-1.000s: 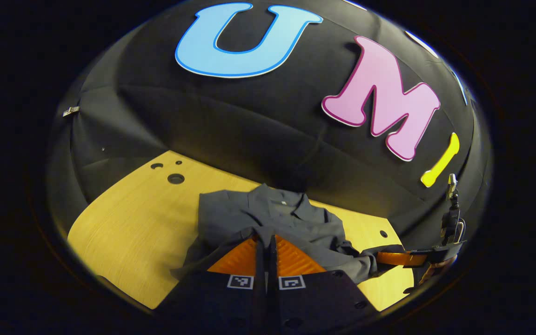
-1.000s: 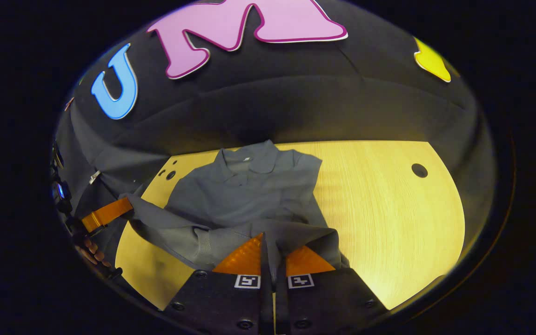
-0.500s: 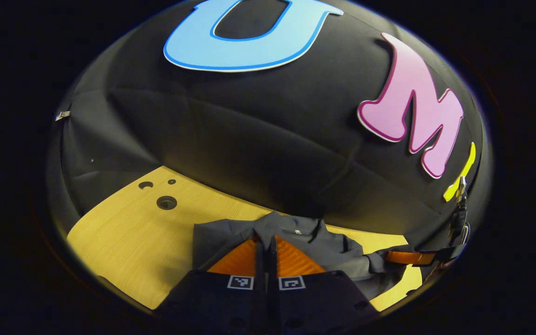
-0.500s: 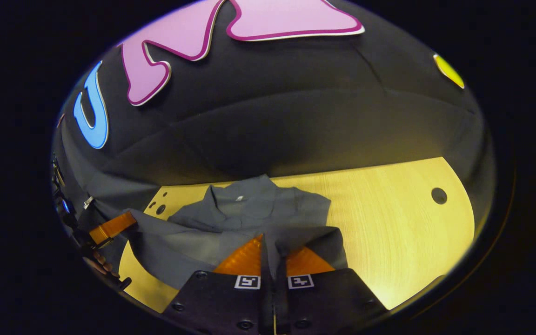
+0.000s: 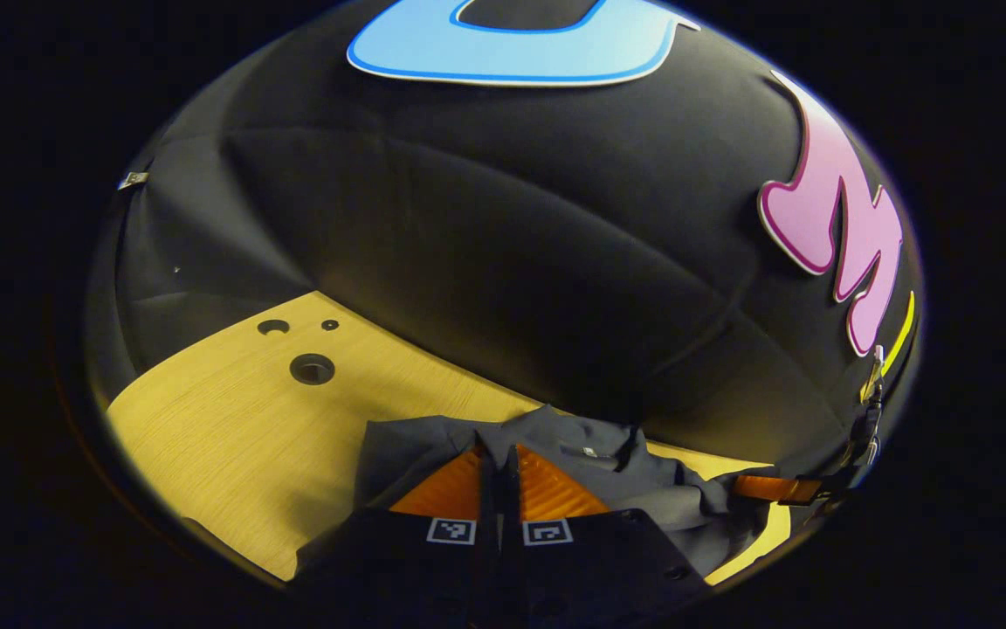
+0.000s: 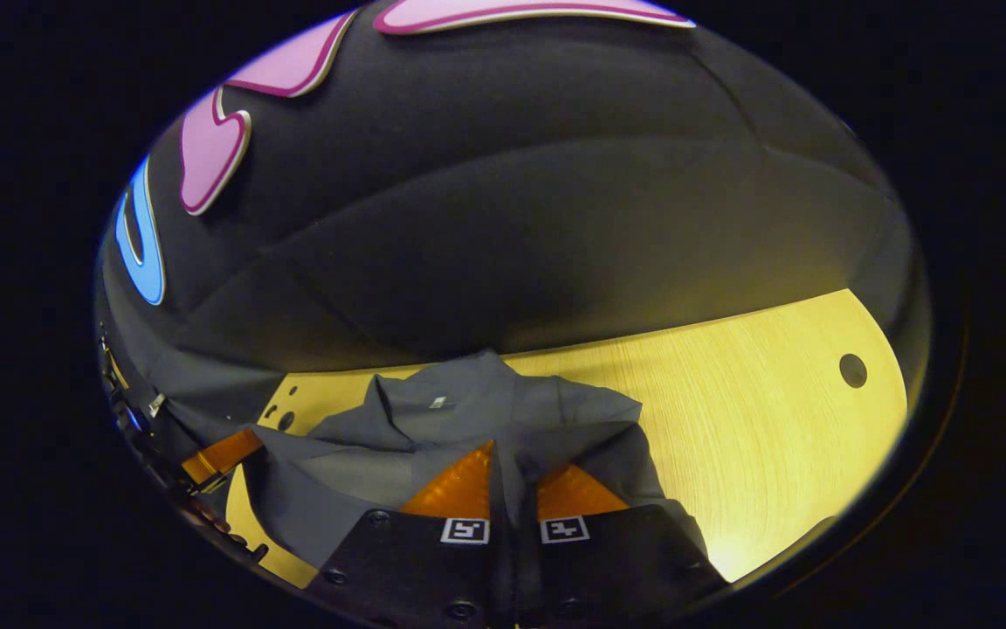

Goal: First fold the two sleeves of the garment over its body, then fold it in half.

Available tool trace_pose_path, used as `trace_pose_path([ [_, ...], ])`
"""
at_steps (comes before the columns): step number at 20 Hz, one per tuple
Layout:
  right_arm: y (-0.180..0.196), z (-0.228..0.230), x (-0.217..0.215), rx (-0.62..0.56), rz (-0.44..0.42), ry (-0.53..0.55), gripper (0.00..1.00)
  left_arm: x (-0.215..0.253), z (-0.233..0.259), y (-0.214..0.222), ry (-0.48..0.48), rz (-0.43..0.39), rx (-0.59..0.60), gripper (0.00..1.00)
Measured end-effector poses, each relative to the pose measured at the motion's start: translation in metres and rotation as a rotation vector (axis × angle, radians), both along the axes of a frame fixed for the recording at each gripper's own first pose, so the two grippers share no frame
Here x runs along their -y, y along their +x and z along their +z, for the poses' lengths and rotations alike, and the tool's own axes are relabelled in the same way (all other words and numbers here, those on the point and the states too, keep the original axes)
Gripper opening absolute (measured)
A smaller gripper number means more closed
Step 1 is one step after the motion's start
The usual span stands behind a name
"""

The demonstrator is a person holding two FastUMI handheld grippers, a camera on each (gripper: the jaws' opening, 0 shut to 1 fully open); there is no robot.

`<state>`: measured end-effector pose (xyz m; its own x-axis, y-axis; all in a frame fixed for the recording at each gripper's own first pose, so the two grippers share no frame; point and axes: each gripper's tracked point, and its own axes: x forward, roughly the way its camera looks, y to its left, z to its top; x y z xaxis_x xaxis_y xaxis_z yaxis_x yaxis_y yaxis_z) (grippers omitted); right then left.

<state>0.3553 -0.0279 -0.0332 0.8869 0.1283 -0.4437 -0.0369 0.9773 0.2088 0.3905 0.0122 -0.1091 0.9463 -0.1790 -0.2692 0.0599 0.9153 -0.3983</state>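
Shirt: grey shirt (image 6: 468, 419) lies on the table (image 6: 756, 445) toward its back edge, collar (image 6: 437, 397) nearest the wall; its near part is lifted off the top and carried over the body.
Left gripper: left gripper (image 5: 498, 454) is clenched on a fold of shirt cloth, fingers pressed together with fabric rising on both sides; the pinched edge itself is hidden behind the fingers.
Right gripper: right gripper (image 6: 512, 459) is clenched on the shirt's raised edge, a strip of cloth showing between its fingers.
Other gripper seen: in the left gripper view the right gripper (image 5: 778, 487) holds cloth near the table's right edge, cut off by the view's rim; in the right gripper view the left gripper (image 6: 219, 454) shows at the left rim, its body mostly cut off.
Sleeves: cannot tell how they lie; bunched cloth and the grippers cover them.
Table holes: holes (image 5: 311, 369) by the back left corner, one hole (image 6: 852, 370) near the back right corner.
Shirt's near hem: hidden under the gripper bodies in both views.
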Motion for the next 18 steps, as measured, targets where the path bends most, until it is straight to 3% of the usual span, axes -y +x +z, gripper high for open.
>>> trace_pose_path([
  [1, 0.001, -0.003, 0.002, -0.003, 0.0, -0.021, 0.17, 0.003, -0.005, 0.002, 0.026, -0.005, -0.01, 0.06],
  [2, 0.001, -0.006, 0.001, -0.008, -0.001, -0.036, 0.08, 0.004, -0.008, -0.001, 0.049, 0.006, -0.026, 0.08],
  [3, 0.001, -0.009, -0.002, -0.013, 0.005, -0.039, 0.09, 0.006, -0.009, -0.002, 0.065, 0.019, -0.036, 0.05],
  [4, -0.001, -0.01, -0.005, -0.022, 0.011, -0.039, 0.19, 0.007, -0.007, -0.007, 0.075, 0.032, -0.041, 0.07],
  [5, -0.004, -0.01, -0.006, -0.029, 0.009, -0.044, 0.24, 0.009, -0.004, -0.009, 0.076, 0.042, -0.04, 0.17],
  [6, -0.005, -0.01, -0.01, -0.035, 0.016, -0.036, 0.51, 0.01, 0.003, -0.012, 0.073, 0.048, -0.032, 0.21],
  [7, -0.009, -0.005, -0.015, -0.035, 0.02, -0.033, 0.67, 0.008, 0.01, -0.015, 0.071, 0.057, -0.021, 0.26],
  [9, -0.015, 0.001, -0.01, -0.02, 0.015, -0.067, 0.98, 0.006, 0.026, -0.025, 0.066, 0.059, 0.001, 0.46],
  [11, -0.026, 0.021, -0.008, 0.021, 0.001, -0.1, 0.99, 0.001, 0.043, -0.041, 0.08, 0.061, 0.019, 0.8],
  [12, -0.033, 0.032, -0.008, 0.046, -0.005, -0.107, 0.99, -0.002, 0.051, -0.049, 0.097, 0.06, 0.036, 0.9],
  [13, -0.041, 0.044, -0.008, 0.071, -0.01, -0.114, 0.99, -0.005, 0.061, -0.061, 0.12, 0.058, 0.056, 0.86],
  [14, -0.049, 0.054, -0.007, 0.096, -0.016, -0.123, 0.99, -0.01, 0.071, -0.073, 0.148, 0.06, 0.076, 0.92],
  [17, -0.083, 0.086, -0.006, 0.176, -0.034, -0.155, 0.99, -0.018, 0.099, -0.115, 0.224, 0.061, 0.141, 0.95],
  [18, -0.096, 0.095, -0.005, 0.202, -0.039, -0.166, 0.99, -0.021, 0.109, -0.131, 0.242, 0.062, 0.168, 0.92],
])
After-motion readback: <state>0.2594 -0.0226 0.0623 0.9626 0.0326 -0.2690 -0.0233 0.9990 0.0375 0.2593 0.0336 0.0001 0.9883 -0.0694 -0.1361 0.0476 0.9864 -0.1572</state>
